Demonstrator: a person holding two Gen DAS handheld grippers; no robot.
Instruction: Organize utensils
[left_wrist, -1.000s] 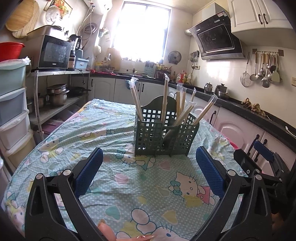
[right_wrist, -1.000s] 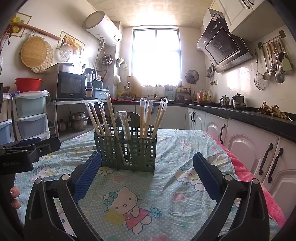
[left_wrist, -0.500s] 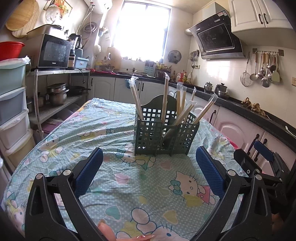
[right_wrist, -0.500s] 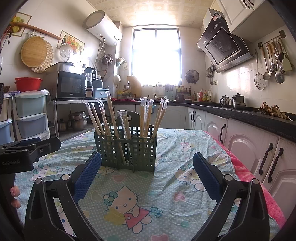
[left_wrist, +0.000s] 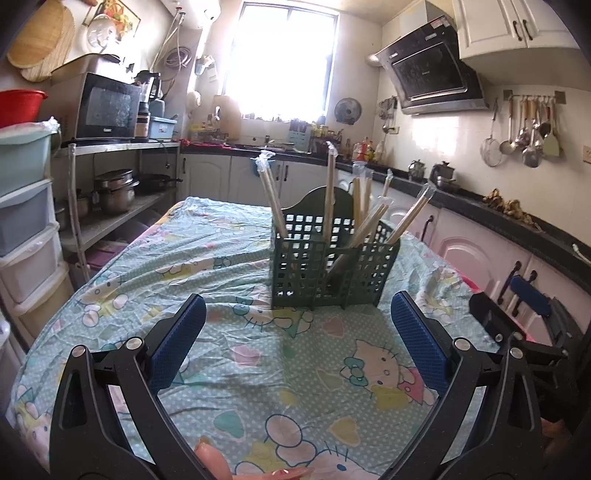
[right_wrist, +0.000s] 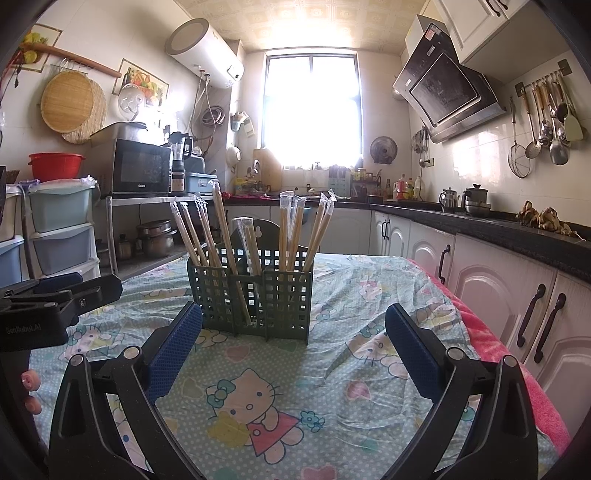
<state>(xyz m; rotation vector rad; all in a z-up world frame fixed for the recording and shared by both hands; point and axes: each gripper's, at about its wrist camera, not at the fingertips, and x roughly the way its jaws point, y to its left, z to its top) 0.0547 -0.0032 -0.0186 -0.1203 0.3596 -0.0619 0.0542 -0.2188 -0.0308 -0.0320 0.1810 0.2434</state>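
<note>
While both hand-held grippers, left (left_wrist: 298, 325) and right (right_wrist: 293, 334), are gaping empty, wrapped chopsticks (right_wrist: 221, 229) are standing in a green lattice caddy (right_wrist: 255, 295) on the crumpled worktop cloth (right_wrist: 332, 369).

Chopsticks (left_wrist: 330, 192) in caddy (left_wrist: 332, 269) — upright

A dark green lattice utensil caddy (right_wrist: 255, 295) is stood upright on the tablecloth, with plastic-wrapped chopsticks (right_wrist: 221, 229) leant in all three compartments
</note>
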